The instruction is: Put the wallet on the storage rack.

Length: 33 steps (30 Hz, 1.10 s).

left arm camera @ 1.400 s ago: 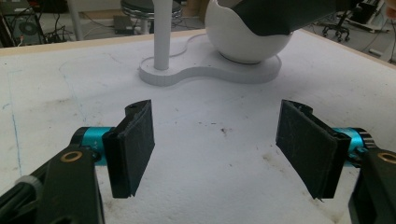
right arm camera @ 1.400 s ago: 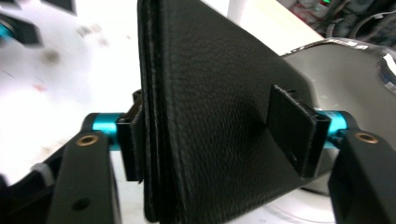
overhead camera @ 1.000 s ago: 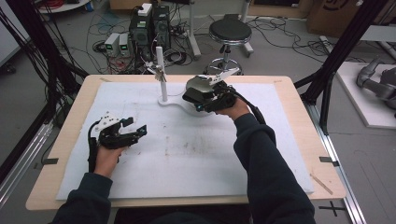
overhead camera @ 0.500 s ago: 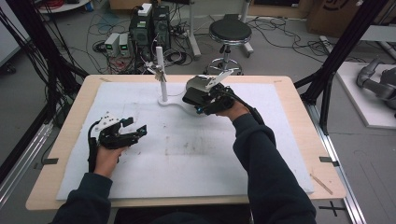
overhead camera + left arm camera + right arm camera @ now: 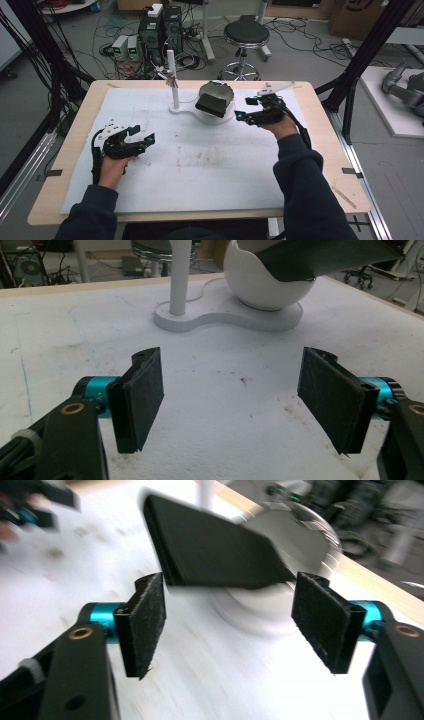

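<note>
A black flat slab (image 5: 212,104) leans tilted in a white bowl-shaped cup (image 5: 220,116) on a white base with an upright post (image 5: 173,82), at the far middle of the table. My right gripper (image 5: 244,110) hovers just right of the cup, pointing at it. Its jaws have just been opening and stand open with nothing between them. The right gripper view, blurred, has the slab (image 5: 215,550) and cup (image 5: 280,605) beyond the gripper (image 5: 227,625). My left gripper (image 5: 144,134) rests open at the left on the white mat. Its own view looks past the open gripper (image 5: 232,400) to the post (image 5: 180,275) and cup (image 5: 265,287).
A white mat (image 5: 200,165) covers most of the wooden table (image 5: 75,150). Behind the table stand a stool (image 5: 245,35), computer boxes (image 5: 160,25) and loose cables. Black frame struts rise at both sides.
The right gripper has drawn back to the right, off the cup, leaving the black slab lying in it. The left gripper has stayed put.
</note>
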Tool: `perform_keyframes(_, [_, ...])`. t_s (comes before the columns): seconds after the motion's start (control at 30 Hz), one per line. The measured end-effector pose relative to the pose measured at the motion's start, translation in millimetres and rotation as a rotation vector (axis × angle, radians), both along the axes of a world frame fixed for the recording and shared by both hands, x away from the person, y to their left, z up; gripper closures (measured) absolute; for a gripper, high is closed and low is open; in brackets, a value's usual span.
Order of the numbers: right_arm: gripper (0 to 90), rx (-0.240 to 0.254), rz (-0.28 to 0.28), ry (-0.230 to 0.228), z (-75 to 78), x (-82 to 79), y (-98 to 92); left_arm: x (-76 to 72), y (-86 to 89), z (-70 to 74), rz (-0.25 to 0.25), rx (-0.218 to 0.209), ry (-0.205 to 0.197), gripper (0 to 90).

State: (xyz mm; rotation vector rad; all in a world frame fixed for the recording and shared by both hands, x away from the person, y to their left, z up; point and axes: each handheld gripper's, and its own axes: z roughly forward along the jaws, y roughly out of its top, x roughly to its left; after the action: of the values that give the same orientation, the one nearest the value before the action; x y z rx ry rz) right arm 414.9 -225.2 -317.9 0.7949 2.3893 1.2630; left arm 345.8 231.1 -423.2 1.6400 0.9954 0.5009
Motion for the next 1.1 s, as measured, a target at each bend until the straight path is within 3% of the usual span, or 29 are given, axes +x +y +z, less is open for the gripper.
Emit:
perform_keyframes(0.07, [26.9,-0.029,-0.048,-0.041,-5.0,-11.4,-15.6,0.6,-0.2,0.4,-0.004,0.001,0.006,24.0])
perform_keyframes(0.23, [23.7,-0.07,-0.146,-0.075,-29.8,-37.3,-46.7,2.0,-1.6,2.4,-0.014,0.006,0.003,20.7])
perform_keyframes(0.43, [22.1,-0.045,-0.185,-0.09,-56.8,-60.3,-68.3,3.2,-2.9,7.7,-0.025,0.012,-0.015,20.3])
perform_keyframes(0.8, [21.6,0.031,-0.26,-0.067,-71.0,-61.6,-92.7,4.8,0.2,9.2,-0.008,0.005,-0.024,20.4])
perform_keyframes(1.1, [21.6,0.013,-0.278,-0.072,-75.3,-66.6,-91.9,-1.9,1.0,9.6,-0.01,0.008,-0.036,21.1])
